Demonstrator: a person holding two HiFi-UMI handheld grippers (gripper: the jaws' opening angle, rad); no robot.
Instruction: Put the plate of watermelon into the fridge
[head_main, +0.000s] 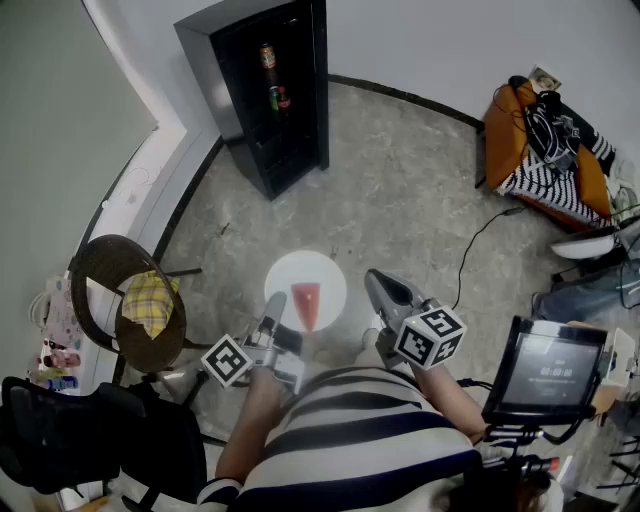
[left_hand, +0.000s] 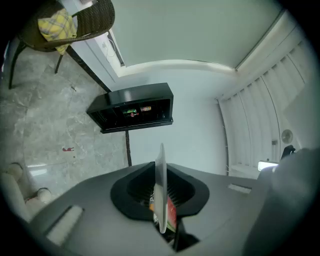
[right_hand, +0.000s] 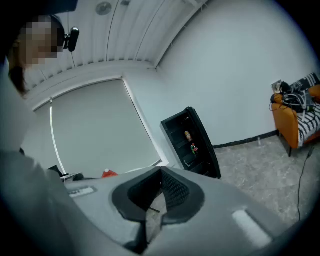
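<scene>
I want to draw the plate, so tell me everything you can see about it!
The plate is round, white and smooth; its material I cannot tell. It is held roughly flat above the grey floor. One red watermelon wedge lies on it, point toward the near rim. The left gripper is shut on that near rim; in the left gripper view the plate shows edge-on, a thin pale sliver between the jaws. Nothing else touches it.

No print reads clearly. The screen (head_main: 553, 368) just right of the right gripper (head_main: 381, 287) shows a pale row of digits, perhaps a timer, too small to read. Labels on the cans (head_main: 268, 56) ahead blur.
</scene>
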